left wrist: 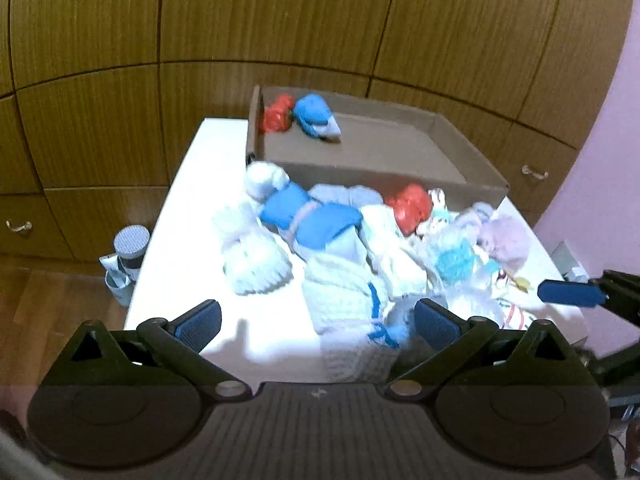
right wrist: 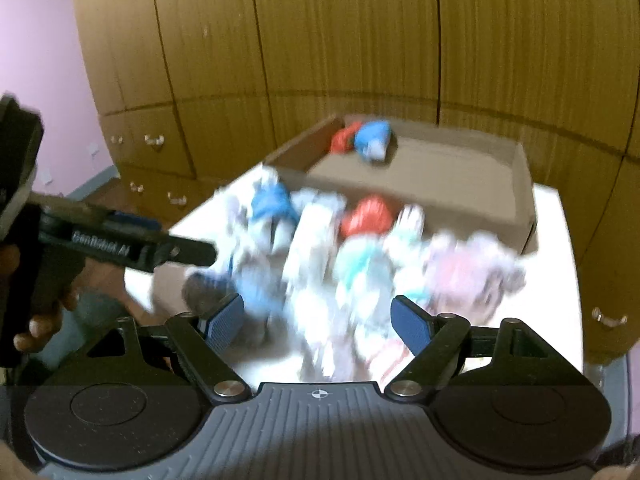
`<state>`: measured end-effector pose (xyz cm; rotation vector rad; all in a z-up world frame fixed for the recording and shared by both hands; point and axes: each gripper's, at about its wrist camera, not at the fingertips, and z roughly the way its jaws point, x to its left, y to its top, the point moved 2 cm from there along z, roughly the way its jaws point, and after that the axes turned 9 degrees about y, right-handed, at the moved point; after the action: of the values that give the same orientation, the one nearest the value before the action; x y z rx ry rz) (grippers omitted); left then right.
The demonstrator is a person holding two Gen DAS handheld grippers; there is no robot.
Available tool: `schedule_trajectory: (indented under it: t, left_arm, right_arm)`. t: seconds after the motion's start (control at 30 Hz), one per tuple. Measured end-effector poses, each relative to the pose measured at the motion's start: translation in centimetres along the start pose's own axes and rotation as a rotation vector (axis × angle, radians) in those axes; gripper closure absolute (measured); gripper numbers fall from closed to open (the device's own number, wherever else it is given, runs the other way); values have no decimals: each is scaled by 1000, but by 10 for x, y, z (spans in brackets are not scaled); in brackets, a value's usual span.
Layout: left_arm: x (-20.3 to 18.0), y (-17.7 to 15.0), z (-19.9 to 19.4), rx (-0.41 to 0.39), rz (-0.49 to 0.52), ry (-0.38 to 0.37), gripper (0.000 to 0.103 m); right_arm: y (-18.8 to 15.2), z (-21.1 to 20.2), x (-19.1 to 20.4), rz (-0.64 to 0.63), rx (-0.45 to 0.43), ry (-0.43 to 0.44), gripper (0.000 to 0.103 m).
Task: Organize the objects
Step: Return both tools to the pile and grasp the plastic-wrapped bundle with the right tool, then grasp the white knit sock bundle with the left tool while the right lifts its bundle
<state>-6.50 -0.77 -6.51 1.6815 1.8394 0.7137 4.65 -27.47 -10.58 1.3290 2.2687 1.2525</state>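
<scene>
We find both claws standing apart with nothing between their pads. The left claw (left wrist: pixel 316 320) hangs over the near edge of the table (left wrist: pixel 168 248), its pads to either side of a white knitted bundle with blue trim (left wrist: pixel 348 304) but not touching it. The right claw (right wrist: pixel 318 322) hangs over the near part of the same heap, and its view is too blurred for us to tell which piece lies beneath it.

Risks, as we judge them. The bundles in the heap (left wrist: pixel 360 240) lie touching and overlapping, so a claw closing here could catch two pieces at once or drag a neighbour along. The nearest bundles sit close to the table edge, and a pull toward us could tip one to the floor. Soft rolled cloth may also unroll or slip from a shallow grip. The two claws work near each other, the right one's finger showing at the edge of the left view, and they could collide over the heap.

Beyond the heap, the cardboard box (left wrist: pixel 472 188) stands on the far side of the table, its near wall touching the pile. It holds two items in its far left corner, a red bundle (left wrist: pixel 276 114) and a blue and white bundle (left wrist: pixel 316 116), touching each other. The rest of its floor is bare.
</scene>
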Motion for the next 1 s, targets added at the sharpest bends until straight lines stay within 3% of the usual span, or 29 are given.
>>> schedule_trajectory:
  t: [0.17,0.3,0.57,0.7,1.0]
  left_arm:
    - [-6,1,15,18,12,3,1]
    - [-2,-2,17,20,-13,-20,1]
    - [11,-9,17,17,-51,-97,1]
    - [15,-12,13,12,-60,-98,1]
    - [4,-14,16,8,-6,-70,4]
  right_arm:
    - [-19,4,7,-20,5,-15,21]
    - [-26,15,8,-40,29,-5,35]
    - [-30,30,9,-44,59,0,41]
    - [-32,36,-1,-13,69,1,57]
    - [-31,27,-16,60,33,27,63]
